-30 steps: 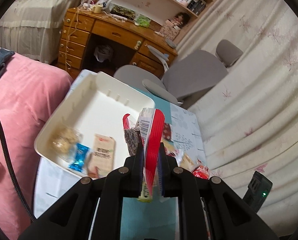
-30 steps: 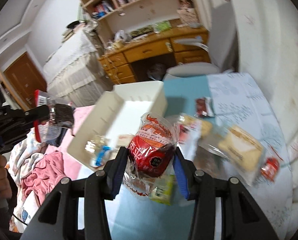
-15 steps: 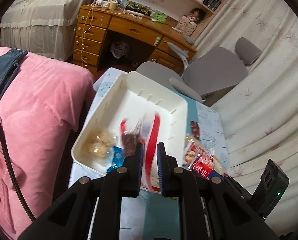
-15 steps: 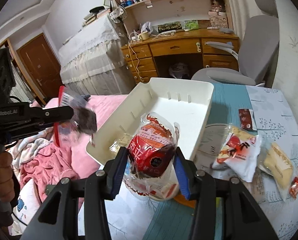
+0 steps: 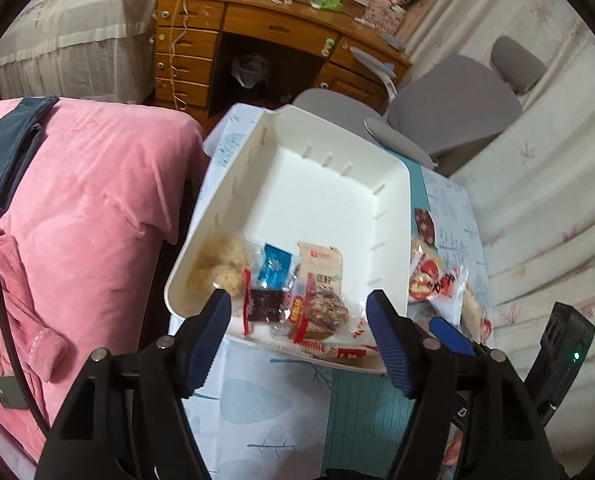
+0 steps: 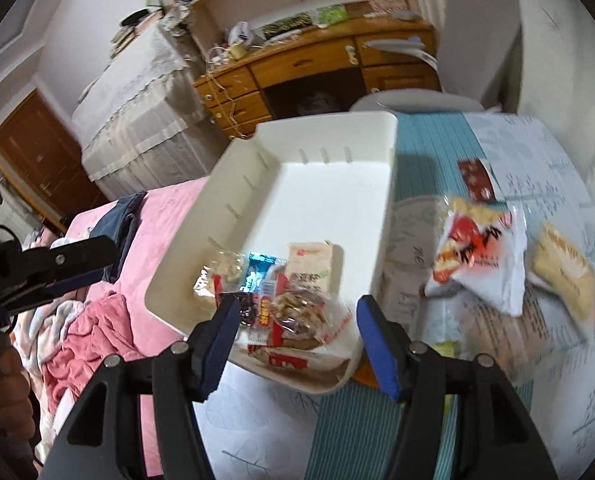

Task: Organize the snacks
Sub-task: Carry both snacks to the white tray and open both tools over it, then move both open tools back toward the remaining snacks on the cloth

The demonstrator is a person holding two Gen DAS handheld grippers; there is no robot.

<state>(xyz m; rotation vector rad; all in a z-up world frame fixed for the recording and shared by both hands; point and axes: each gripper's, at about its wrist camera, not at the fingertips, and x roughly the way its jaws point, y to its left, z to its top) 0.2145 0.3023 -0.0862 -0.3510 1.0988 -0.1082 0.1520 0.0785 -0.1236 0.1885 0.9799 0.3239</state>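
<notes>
Low in the frame, the left hand-held gripper [image 5: 299, 320] is opening with nothing pinched; the right hand-held gripper [image 6: 293, 324] is opening too, letting go. Snack packs [image 5: 297, 300] lie in the near end of the white tray [image 5: 337, 184]. More snacks [image 6: 477, 256] sit right of it on the worktop [image 6: 537, 152].

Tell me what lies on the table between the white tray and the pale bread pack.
In the right wrist view, a red-and-white snack bag lies between the tray and the bread pack.
</notes>
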